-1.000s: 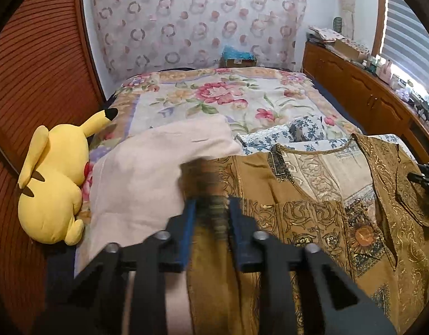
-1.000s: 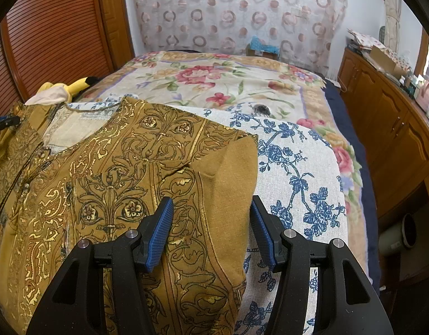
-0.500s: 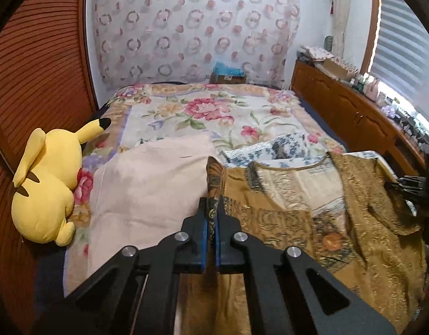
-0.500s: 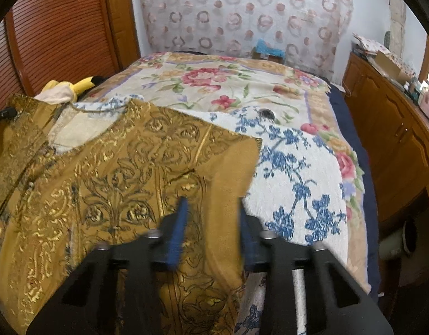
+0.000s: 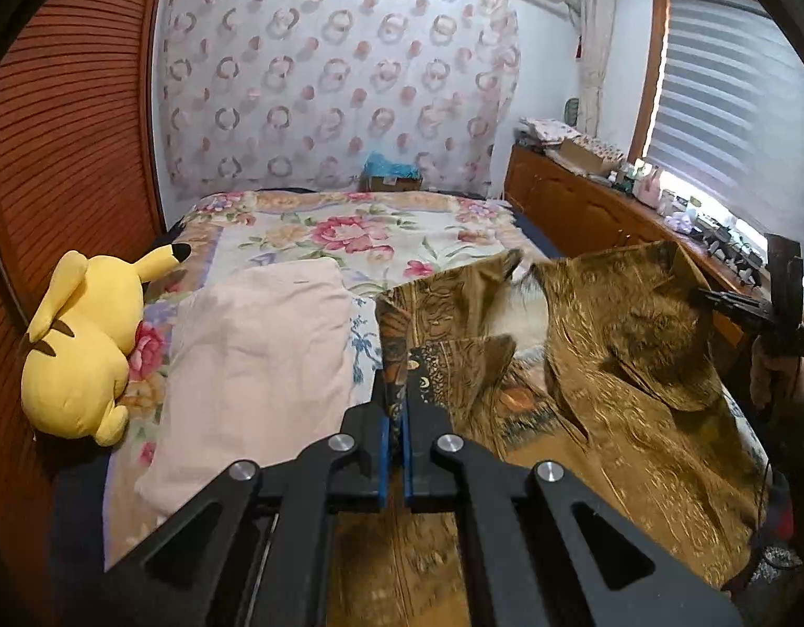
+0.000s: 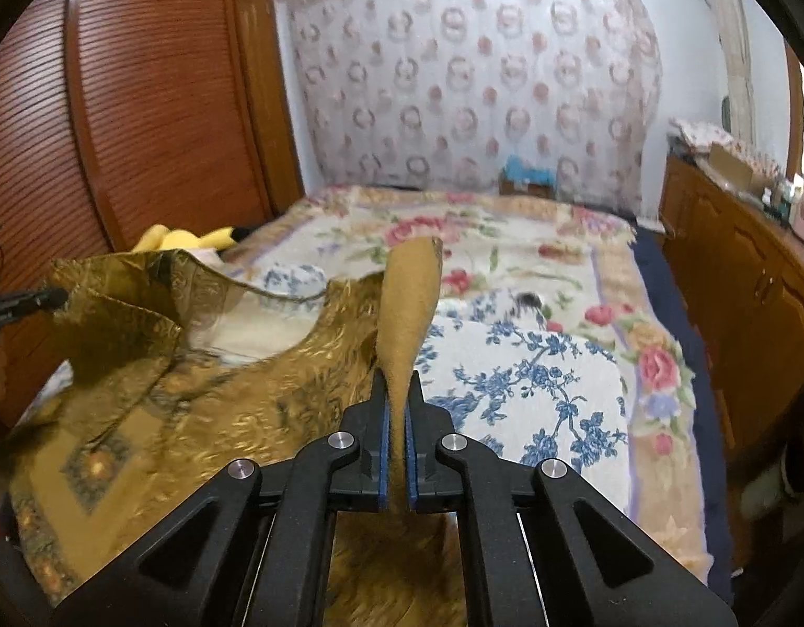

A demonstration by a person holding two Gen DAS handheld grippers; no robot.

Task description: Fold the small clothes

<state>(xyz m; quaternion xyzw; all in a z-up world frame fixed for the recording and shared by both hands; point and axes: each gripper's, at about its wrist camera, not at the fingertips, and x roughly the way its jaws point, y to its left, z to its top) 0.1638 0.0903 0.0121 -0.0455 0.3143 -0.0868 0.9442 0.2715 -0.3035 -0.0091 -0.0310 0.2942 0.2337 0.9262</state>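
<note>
A gold-brown brocade top (image 5: 627, 366) with an ornate pattern is lifted off the bed, its neckline sagging between my two grippers; it also shows in the right wrist view (image 6: 203, 386). My left gripper (image 5: 395, 407) is shut on the top's left shoulder edge. My right gripper (image 6: 397, 407) is shut on the right shoulder, whose plain brown flap (image 6: 407, 303) stands up above the jaws. The right gripper shows at the far right of the left wrist view (image 5: 736, 308).
A folded pale pink cloth (image 5: 255, 355) lies left of the top, next to a yellow plush toy (image 5: 83, 345). A blue-flowered white cloth (image 6: 527, 376) lies under the top on the floral bedspread (image 5: 349, 224). A wooden cabinet (image 6: 742, 282) runs along the right.
Both grippers have closed on the top's shoulders and lifted them off the bed. The top's upper part now hangs and sags between them instead of lying flat.
</note>
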